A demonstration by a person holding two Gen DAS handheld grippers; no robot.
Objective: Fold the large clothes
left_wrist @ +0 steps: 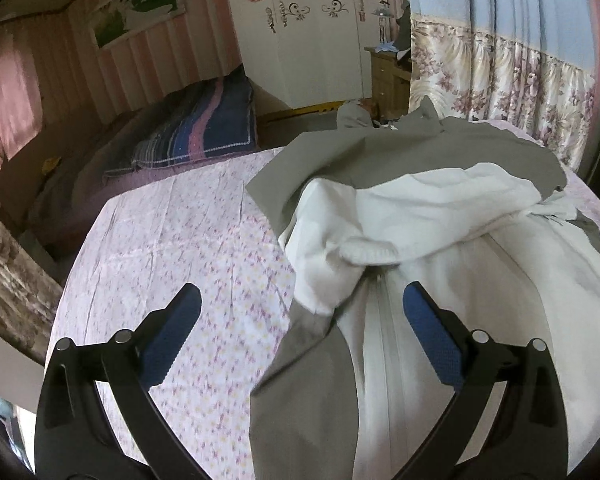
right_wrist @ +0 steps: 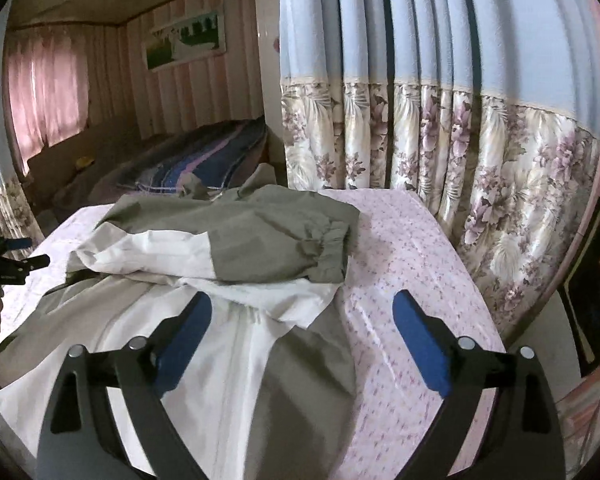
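A grey and white jacket (left_wrist: 420, 208) lies on a table under a pink flowered cloth (left_wrist: 172, 216). Its zipper (left_wrist: 384, 344) runs toward me, and both sleeves are folded across the chest. My left gripper (left_wrist: 302, 300) hovers open above the jacket's left edge with nothing between its blue pads. In the right wrist view the jacket (right_wrist: 236, 336) fills the lower left, with the grey sleeve and its elastic cuff (right_wrist: 320, 240) lying on top. My right gripper (right_wrist: 302, 312) is open above the jacket's right edge, empty. The left gripper (right_wrist: 8, 264) shows at the far left edge.
A floral and blue curtain (right_wrist: 480, 152) hangs close behind the table's right side. A bed with a striped blanket (left_wrist: 204, 128) lies beyond the table at left. A white wardrobe (left_wrist: 308, 40) and a wooden cabinet (left_wrist: 388, 72) stand at the back. The table edge (right_wrist: 484, 320) drops off at right.
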